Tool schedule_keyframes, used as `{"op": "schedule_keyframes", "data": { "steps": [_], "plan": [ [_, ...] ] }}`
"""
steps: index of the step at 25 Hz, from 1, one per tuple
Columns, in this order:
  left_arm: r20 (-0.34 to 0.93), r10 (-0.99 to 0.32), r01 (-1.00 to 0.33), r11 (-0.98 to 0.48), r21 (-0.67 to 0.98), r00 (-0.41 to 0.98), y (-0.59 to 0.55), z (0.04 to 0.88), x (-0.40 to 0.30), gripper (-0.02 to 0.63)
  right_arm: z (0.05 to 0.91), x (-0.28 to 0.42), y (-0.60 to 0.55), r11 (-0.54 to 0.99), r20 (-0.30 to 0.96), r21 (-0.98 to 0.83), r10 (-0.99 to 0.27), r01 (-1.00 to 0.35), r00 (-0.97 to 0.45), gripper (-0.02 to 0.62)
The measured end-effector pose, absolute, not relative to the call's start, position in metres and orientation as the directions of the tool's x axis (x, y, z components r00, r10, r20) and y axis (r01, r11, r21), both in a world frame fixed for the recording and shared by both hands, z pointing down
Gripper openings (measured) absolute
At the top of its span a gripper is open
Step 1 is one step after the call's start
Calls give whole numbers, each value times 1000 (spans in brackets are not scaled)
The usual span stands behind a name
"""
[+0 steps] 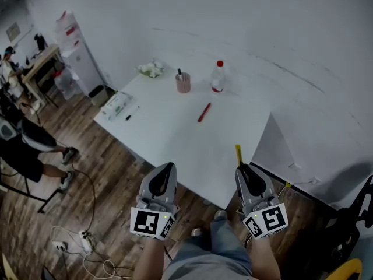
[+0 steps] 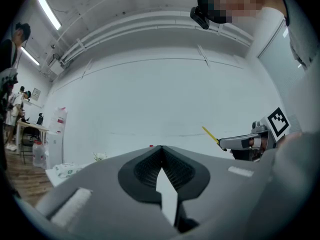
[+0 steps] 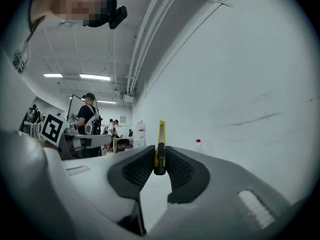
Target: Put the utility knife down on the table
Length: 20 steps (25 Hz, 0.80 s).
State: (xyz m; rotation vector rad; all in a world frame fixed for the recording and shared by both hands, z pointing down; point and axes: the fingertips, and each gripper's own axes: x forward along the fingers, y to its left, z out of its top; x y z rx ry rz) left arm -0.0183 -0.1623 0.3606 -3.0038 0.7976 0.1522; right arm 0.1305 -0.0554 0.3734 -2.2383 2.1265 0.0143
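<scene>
My right gripper (image 1: pixel 242 169) is shut on a yellow utility knife (image 1: pixel 238 154), which sticks forward out of the jaws over the near edge of the white table (image 1: pixel 175 139). In the right gripper view the knife (image 3: pixel 160 139) stands upright between the dark pads, pinched at its black slider. My left gripper (image 1: pixel 169 169) hovers at the table's near edge with its jaws closed and nothing in them (image 2: pixel 161 156). From the left gripper view the right gripper (image 2: pixel 250 141) and the knife's yellow tip (image 2: pixel 210 134) show off to the right.
On the table lie a red pen (image 1: pixel 204 112), a pink cup (image 1: pixel 183 83), a clear bottle with red cap (image 1: pixel 217 76), a wipes pack (image 1: pixel 115 105), a black marker (image 1: pixel 132 114) and crumpled paper (image 1: pixel 151 69). A water dispenser (image 1: pixel 73 45) and seated people are at left.
</scene>
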Motion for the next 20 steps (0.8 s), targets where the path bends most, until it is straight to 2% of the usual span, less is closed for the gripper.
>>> {"op": "schedule_keyframes", "data": {
  "steps": [11,20],
  "plan": [
    [-108,-554,-559,-829,-10,825,-185,359,-12,11,376,148,-90,14,-16,-31,-1000,-999,-14,64],
    [-105,-601,-603,-797,14,792,-205,362,3,9,393,172,-137,101,56,-56,-993,-993,-104,64]
  ]
}}
